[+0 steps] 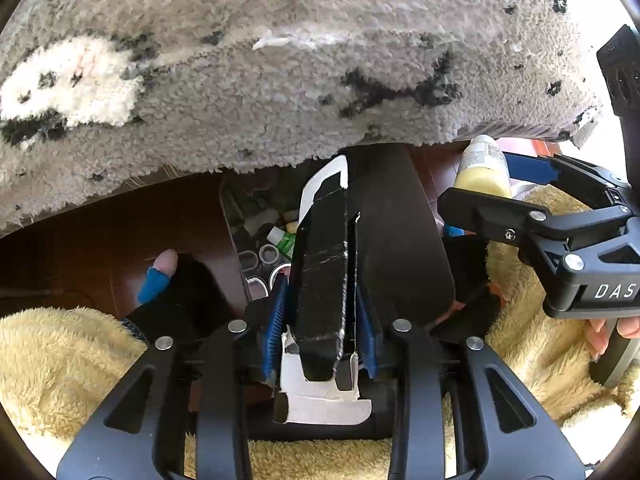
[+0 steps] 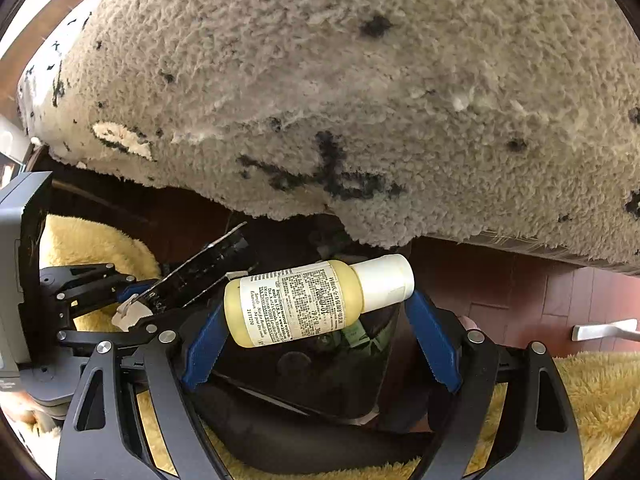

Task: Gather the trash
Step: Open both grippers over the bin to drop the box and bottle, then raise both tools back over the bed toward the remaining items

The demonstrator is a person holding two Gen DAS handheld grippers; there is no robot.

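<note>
My left gripper (image 1: 320, 312) is shut on a flattened black and white carton (image 1: 320, 280), held over a dark bin (image 1: 404, 232). The bin holds small trash, among it a green-labelled bottle (image 1: 282, 242). My right gripper (image 2: 320, 308) is shut on a small yellow bottle (image 2: 304, 304) with a white cap, lying crosswise between the blue pads. The bottle also shows in the left wrist view (image 1: 484, 168), at the right, above the bin's edge. The left gripper with the carton shows in the right wrist view (image 2: 132, 304), at the left.
A shaggy grey rug (image 1: 280, 72) with black marks lies beyond the bin on a dark red wood floor (image 2: 520, 292). Yellow fleece sleeves (image 1: 60, 360) fill the lower corners. A white flat object (image 2: 604, 330) lies on the floor at right.
</note>
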